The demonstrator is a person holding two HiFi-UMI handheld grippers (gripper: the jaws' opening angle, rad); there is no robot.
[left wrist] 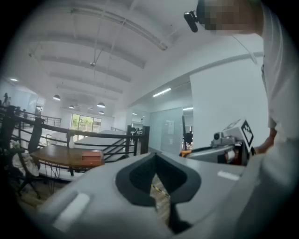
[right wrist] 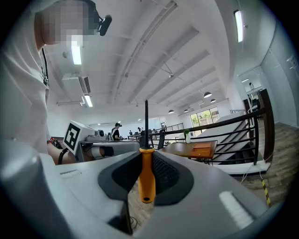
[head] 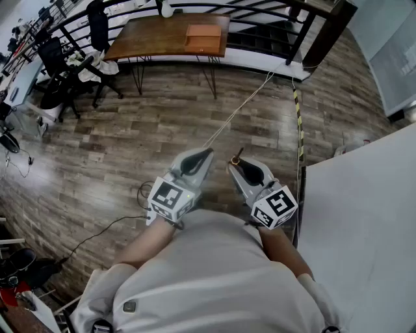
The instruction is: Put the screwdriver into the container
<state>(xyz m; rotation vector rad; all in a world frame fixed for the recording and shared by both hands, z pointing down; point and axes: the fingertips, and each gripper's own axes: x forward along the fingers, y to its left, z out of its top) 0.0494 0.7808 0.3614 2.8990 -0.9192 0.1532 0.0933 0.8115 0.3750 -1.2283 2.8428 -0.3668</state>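
Note:
My right gripper (right wrist: 145, 173) is shut on a screwdriver (right wrist: 146, 177) with an orange handle. Its dark shaft (right wrist: 146, 123) points straight up out of the jaws. In the head view the right gripper (head: 239, 164) is held in front of the person's chest, with the orange handle end (head: 234, 160) at its tip. My left gripper (head: 198, 159) is level with it on the left, shut with nothing between its pads (left wrist: 156, 179). Both hang above the wooden floor (head: 130, 136). I see no container in any view.
A white table (head: 364, 227) fills the right side, close to the right gripper. Far ahead stand a wooden desk (head: 156, 36) with a brown box (head: 203, 38), a black railing (head: 273, 13) and office chairs (head: 55, 71). Cables (head: 240, 107) run across the floor.

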